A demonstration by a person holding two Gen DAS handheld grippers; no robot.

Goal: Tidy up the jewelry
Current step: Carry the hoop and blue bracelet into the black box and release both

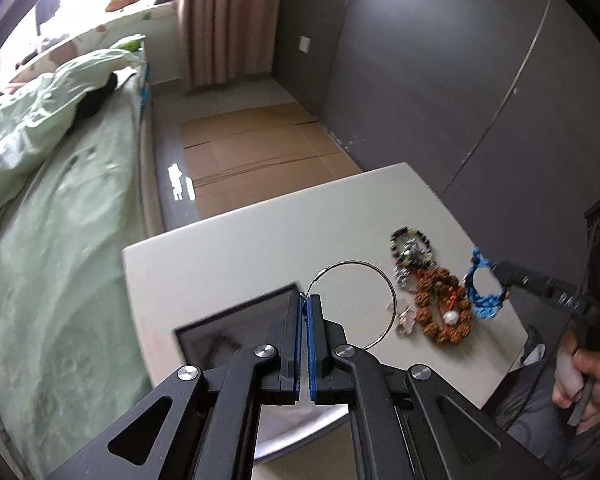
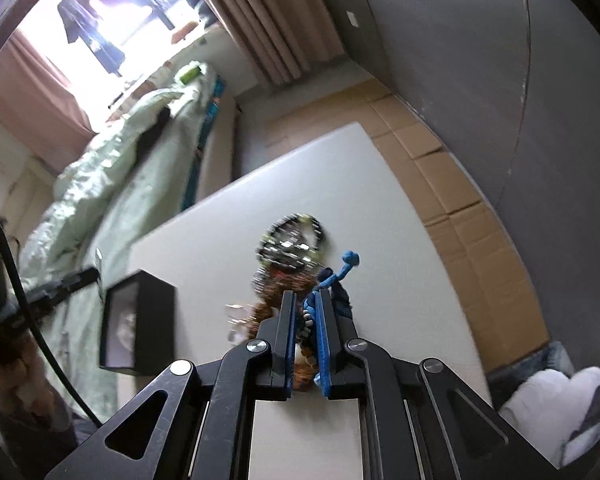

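two pieces are in hand and none that we can see is stored yet, so we judge the sorting to be near its start. our left gripper [image 1: 305,304] is pinched nearly shut on the thin wire hoop [image 1: 352,304], which stands up from the pads above the black box [image 1: 236,320] at the near left of the white table [image 1: 240,240]; the box interior is dark and blurred, and we cannot tell what, if anything, lies in it. our right gripper [image 2: 305,312] has its fingers drawn close on the blue braided bracelet [image 2: 332,280], whose knotted end sticks up past the tips; the left view shows that bracelet hanging as a loop from the right tool, just off the table. left on the table are the brown beaded bracelet [image 1: 444,308], the green and black bead bracelet [image 1: 412,246] beyond it, and small silvery bits [image 1: 404,320] beside the brown one, all clustered and touching or nearly so. as for pose, the left tool points forward and down, over the box's far edge, while the right tool reaches in from the right side, tilted down toward the cluster, with the person's hand [image 1: 588,372] wrapped round its handle.
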